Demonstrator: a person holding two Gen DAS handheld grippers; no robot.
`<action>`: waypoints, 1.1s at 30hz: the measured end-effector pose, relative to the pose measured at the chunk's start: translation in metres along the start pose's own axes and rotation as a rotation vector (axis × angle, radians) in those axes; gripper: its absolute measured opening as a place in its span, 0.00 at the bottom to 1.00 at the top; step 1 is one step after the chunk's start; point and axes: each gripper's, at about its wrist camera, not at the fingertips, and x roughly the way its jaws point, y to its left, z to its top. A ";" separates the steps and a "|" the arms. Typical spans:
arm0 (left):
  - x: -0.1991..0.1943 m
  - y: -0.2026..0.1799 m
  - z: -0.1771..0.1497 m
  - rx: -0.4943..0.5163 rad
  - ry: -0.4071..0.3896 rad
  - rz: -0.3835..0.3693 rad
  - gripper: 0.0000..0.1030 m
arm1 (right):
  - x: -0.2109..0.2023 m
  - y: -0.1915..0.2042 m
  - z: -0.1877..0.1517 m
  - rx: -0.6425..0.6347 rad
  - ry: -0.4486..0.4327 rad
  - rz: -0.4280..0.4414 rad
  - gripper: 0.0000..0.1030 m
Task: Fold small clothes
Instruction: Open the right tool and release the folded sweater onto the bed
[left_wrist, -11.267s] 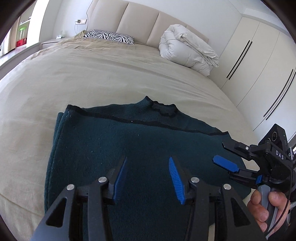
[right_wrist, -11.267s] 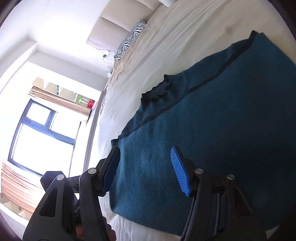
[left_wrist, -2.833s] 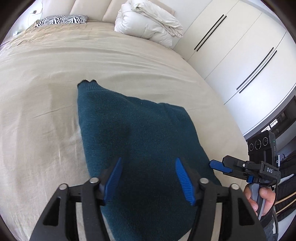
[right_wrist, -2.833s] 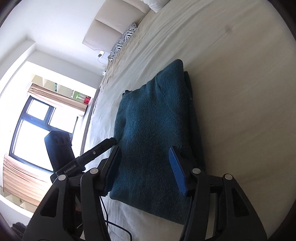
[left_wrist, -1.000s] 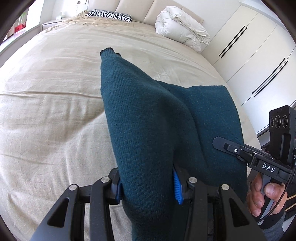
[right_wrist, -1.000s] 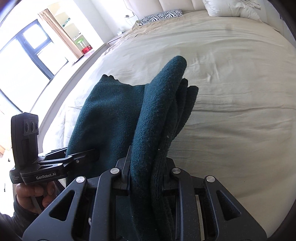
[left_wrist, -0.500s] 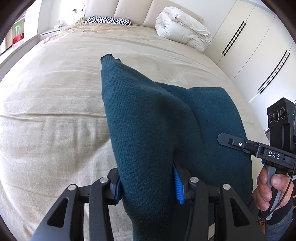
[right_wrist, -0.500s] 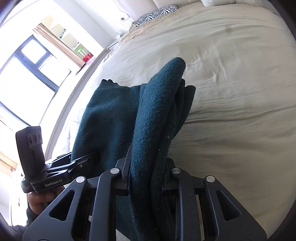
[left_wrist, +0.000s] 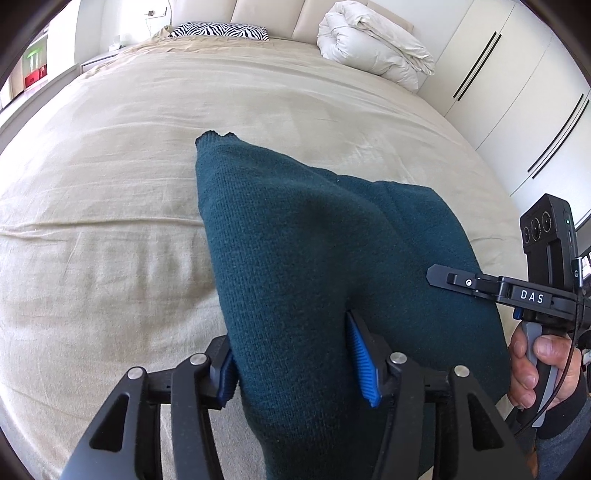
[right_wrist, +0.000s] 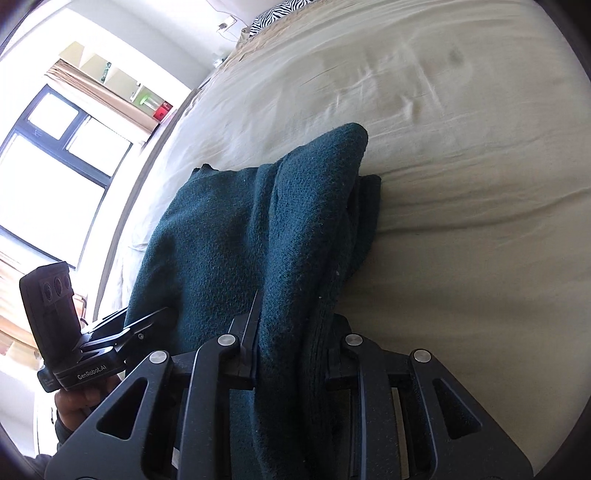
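Observation:
A dark teal knitted sweater (left_wrist: 295, 236), folded into a narrow stack, lies on the beige bed; it also shows in the right wrist view (right_wrist: 236, 236). My left gripper (left_wrist: 295, 365) is shut on its near left edge, blue pads pressed into the thick fabric. My right gripper (right_wrist: 291, 354) is shut on the near right edge, several layers bunched between the fingers. Both hold the near end raised a little; the far end rests on the bed. The right gripper also shows at the right of the left wrist view (left_wrist: 480, 284), the left one at lower left of the right wrist view (right_wrist: 122, 328).
The beige bedsheet (left_wrist: 110, 166) spreads all around. A zebra pillow (left_wrist: 218, 30) and a rolled white duvet (left_wrist: 373, 51) lie at the headboard. White wardrobes (left_wrist: 517, 92) stand to the right, a window (right_wrist: 55, 155) to the left.
Both grippers have closed on the near end of the folded sweater and lifted it. Over the last second they carried it slightly forward and the raised fabric has sunk lower.

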 end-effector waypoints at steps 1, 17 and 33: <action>0.001 0.000 -0.003 0.000 -0.001 0.001 0.55 | 0.001 -0.003 -0.001 0.005 -0.001 0.006 0.21; 0.016 0.012 -0.014 -0.036 -0.040 -0.015 0.74 | 0.008 -0.028 -0.006 0.069 -0.022 0.094 0.30; -0.101 -0.006 -0.059 -0.001 -0.474 0.366 1.00 | -0.099 -0.034 -0.061 0.117 -0.341 -0.228 0.55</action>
